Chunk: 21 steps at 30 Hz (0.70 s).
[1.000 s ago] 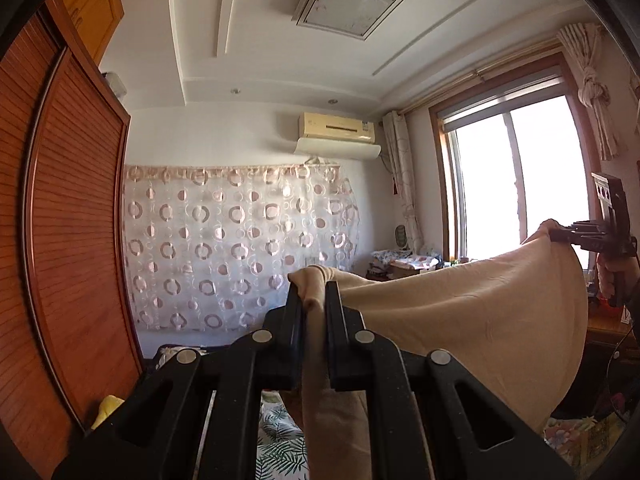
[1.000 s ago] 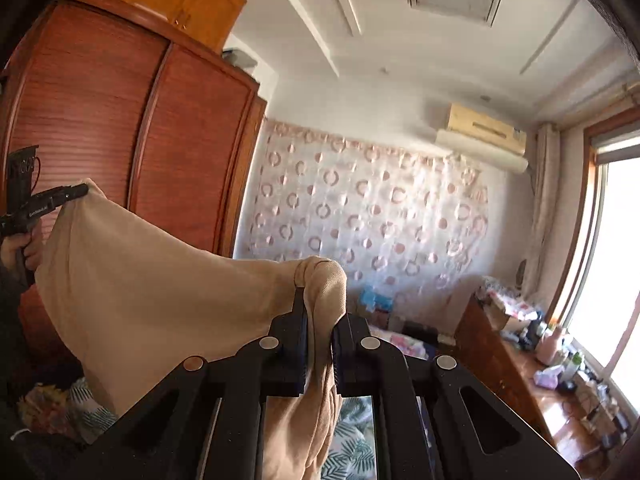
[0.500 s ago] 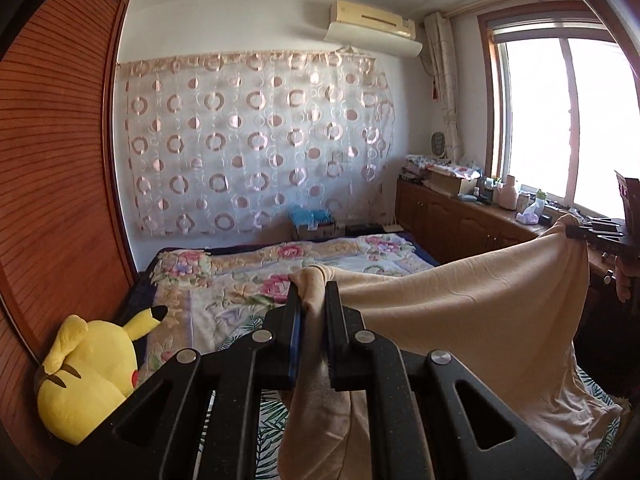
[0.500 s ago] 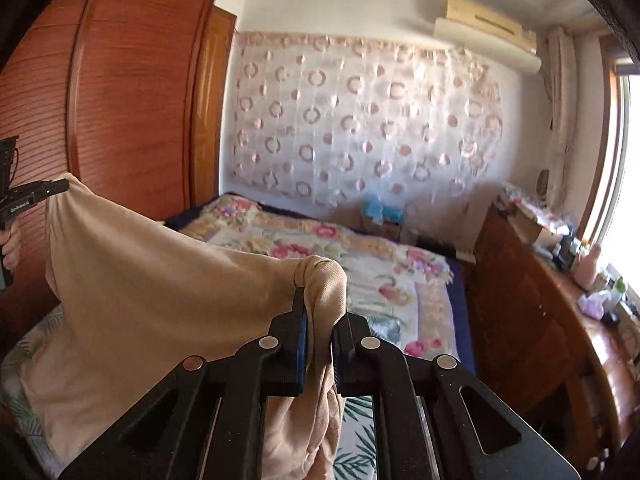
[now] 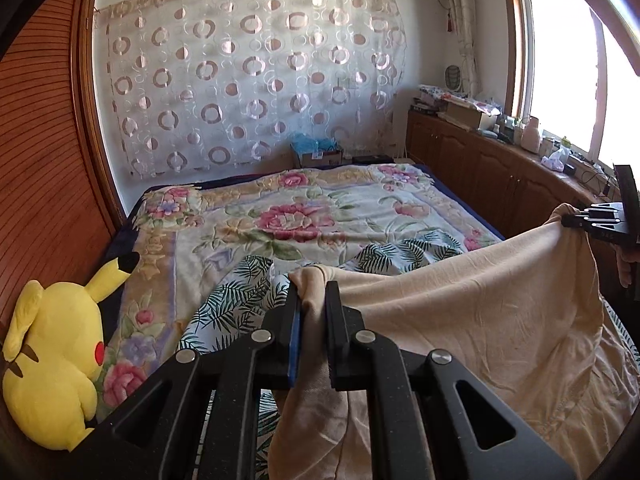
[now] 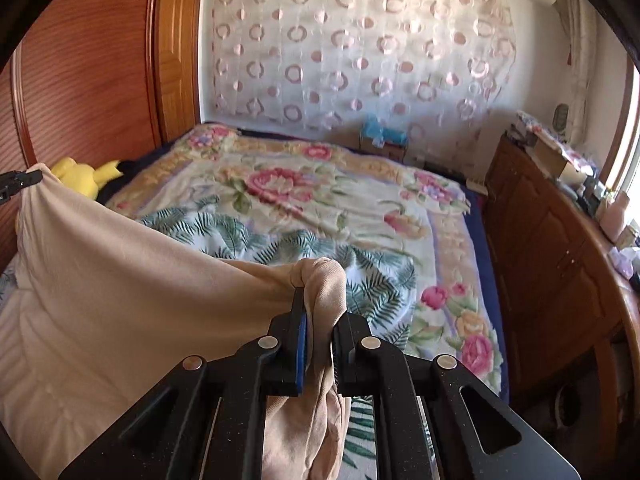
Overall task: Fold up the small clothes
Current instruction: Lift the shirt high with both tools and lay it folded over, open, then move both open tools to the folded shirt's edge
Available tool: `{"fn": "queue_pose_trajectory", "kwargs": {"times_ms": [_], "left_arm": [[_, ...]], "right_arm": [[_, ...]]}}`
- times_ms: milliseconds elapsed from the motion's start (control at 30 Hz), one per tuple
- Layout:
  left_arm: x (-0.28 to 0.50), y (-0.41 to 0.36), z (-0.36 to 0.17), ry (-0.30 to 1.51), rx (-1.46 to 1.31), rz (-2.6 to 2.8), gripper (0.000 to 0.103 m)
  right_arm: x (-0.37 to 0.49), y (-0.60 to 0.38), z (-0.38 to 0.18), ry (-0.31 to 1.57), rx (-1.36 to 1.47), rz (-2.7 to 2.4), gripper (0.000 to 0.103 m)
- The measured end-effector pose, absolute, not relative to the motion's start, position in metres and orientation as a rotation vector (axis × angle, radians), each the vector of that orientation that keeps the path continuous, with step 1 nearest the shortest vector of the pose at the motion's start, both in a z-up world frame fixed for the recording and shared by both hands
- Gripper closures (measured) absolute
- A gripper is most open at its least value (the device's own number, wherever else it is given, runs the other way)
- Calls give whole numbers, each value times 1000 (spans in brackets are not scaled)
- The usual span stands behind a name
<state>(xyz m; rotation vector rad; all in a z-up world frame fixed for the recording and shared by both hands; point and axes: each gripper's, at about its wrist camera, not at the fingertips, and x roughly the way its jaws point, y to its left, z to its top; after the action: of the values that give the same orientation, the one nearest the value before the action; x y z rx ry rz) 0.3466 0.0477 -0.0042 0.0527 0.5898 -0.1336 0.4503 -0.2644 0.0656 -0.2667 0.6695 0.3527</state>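
My left gripper (image 5: 310, 292) is clamped on a bunched corner of a beige garment (image 5: 480, 300), the cloth squeezed between both jaws and spilling up over their tips. My right gripper (image 6: 320, 304) is clamped the same way on the opposite corner. In each wrist view the other gripper shows at the far edge, its black tips pinching its own end of the cloth, so the top hem stretches between my two tools like a sagging line.

I judge the two-corner hold is there to keep the garment spread wide, so it can be laid down flat and without creases before any fold is made.

Below that hem the fabric hangs in a broad sheet, and its lower part already seems to rest in soft ripples just beneath my tools, on a leaf-print sheet (image 5: 236, 300). Ahead of both grippers lies the bed, covered by a floral blanket (image 5: 300, 216). To the left of the left gripper a yellow plush toy (image 5: 52, 364) sits against a wooden wardrobe (image 5: 44, 152). To the right of the right gripper runs a low wooden cabinet (image 6: 552, 264) under a bright window. Straight ahead, beyond the bed, hangs a sheer curtain with ring patterns (image 5: 248, 80).
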Motion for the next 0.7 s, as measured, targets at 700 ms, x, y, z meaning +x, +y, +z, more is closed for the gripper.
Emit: {"fn": "queue_pose_trajectory", "kwargs": {"times_ms": [700], "left_arm": [[328,44,-61,829,128,-128,63]], "right_arm": [[399,-266,98,772,-215,389,78]]}}
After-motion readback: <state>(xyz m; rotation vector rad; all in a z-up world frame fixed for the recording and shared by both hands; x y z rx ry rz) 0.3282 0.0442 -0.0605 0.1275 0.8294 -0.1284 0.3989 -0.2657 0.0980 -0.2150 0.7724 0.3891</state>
